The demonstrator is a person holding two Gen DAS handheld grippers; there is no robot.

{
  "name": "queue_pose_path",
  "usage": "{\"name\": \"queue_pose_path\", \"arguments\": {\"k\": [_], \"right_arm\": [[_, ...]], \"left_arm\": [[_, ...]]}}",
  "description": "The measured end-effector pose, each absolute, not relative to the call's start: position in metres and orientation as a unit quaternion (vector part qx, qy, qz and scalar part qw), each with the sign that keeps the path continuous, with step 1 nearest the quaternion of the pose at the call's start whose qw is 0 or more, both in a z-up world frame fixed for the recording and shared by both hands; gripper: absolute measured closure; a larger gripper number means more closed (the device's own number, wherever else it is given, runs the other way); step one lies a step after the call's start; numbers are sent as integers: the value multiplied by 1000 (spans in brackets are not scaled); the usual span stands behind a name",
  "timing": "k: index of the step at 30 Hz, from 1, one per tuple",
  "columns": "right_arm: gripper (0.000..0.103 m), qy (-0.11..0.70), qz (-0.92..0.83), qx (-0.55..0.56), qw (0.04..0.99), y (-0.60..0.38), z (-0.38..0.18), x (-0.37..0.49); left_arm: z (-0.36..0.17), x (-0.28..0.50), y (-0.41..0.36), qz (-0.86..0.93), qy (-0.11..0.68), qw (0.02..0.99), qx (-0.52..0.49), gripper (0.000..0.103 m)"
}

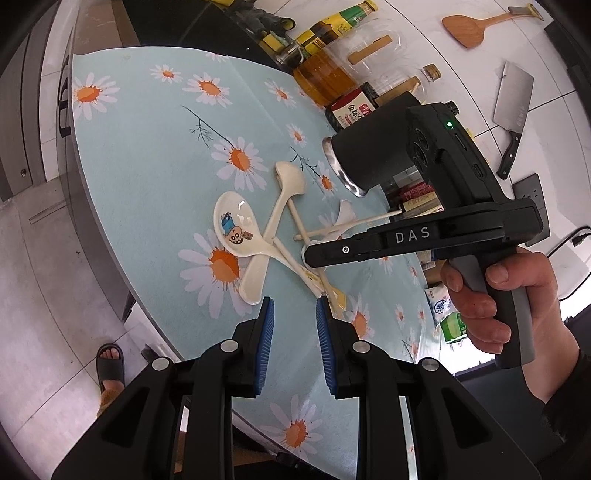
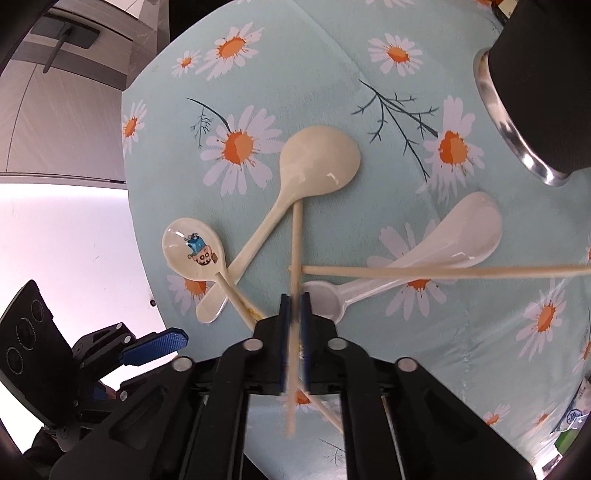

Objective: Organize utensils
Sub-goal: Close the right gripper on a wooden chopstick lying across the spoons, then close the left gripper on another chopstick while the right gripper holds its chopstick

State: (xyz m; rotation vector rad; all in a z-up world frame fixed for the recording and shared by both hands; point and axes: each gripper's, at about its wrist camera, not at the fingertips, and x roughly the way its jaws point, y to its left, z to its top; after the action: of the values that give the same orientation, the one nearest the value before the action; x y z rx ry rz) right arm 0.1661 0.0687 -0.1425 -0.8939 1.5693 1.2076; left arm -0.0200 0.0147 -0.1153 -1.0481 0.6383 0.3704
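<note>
left gripper [image 1: 294,301]: fingers apart | right gripper [image 2: 294,295]: fingers clamped

Setting: home kitchen or dining corner. Evidence: daisy-print tablecloth [image 1: 155,155] on a round table, bottles of cooking oil [image 1: 325,79] and sauce [image 1: 341,22] crowded at its far edge, a cleaver [image 1: 511,110] and a wooden spatula [image 1: 472,29] on the white tiled wall. Ceramic spoons [image 2: 317,158] and chopsticks [image 2: 443,272] lie on the cloth; a slippered foot [image 1: 110,363] stands on the tiled floor.
</note>
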Motion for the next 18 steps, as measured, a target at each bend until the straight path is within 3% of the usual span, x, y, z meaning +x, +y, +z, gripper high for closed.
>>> {"name": "queue_pose_path", "arguments": {"k": [18], "right_arm": [[97, 658, 503, -327, 455, 29, -133, 190]], "left_arm": [[-118, -3, 11, 159, 320, 794, -492, 80]]}}
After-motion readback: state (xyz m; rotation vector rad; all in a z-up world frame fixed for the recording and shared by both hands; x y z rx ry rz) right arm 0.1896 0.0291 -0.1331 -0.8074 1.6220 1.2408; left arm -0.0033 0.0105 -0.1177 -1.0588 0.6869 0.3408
